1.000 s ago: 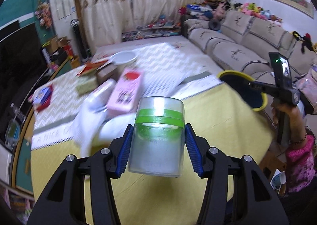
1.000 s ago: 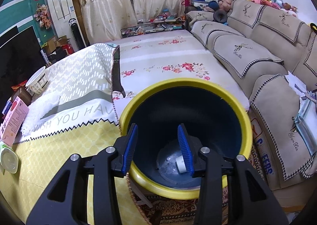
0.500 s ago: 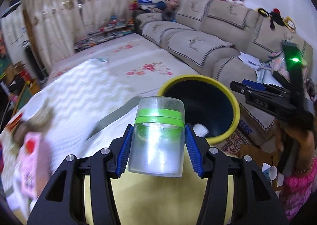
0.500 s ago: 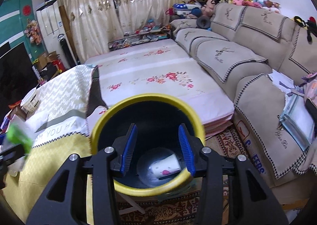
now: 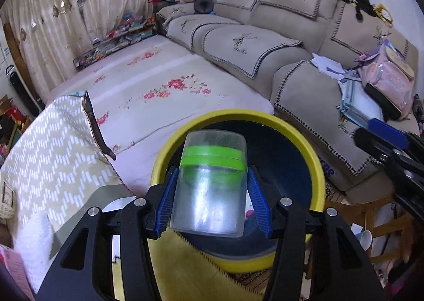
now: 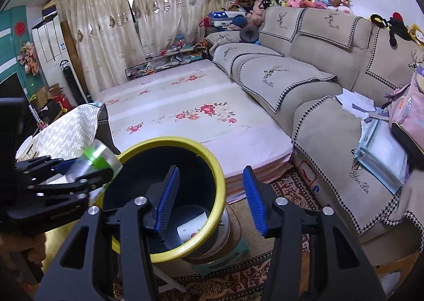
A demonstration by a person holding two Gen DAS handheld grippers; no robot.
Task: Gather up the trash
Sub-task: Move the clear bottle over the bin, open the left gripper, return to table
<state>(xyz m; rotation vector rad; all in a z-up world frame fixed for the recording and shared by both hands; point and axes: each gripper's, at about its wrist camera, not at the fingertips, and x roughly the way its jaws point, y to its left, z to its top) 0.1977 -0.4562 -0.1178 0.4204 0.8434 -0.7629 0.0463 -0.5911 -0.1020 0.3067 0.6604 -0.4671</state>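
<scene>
Left gripper [image 5: 212, 203] clamped across a clear green-banded plastic cup [image 5: 210, 184] over the yellow-rimmed bin [image 5: 238, 115], likely light, thin, crushable, best held mid-wall; right gripper [image 6: 210, 199] just widened, empty.

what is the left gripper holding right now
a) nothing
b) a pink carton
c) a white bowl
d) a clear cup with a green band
d: the left gripper has its blue pads clamped on a clear cup with a green band, held over the yellow-rimmed bin.
</scene>
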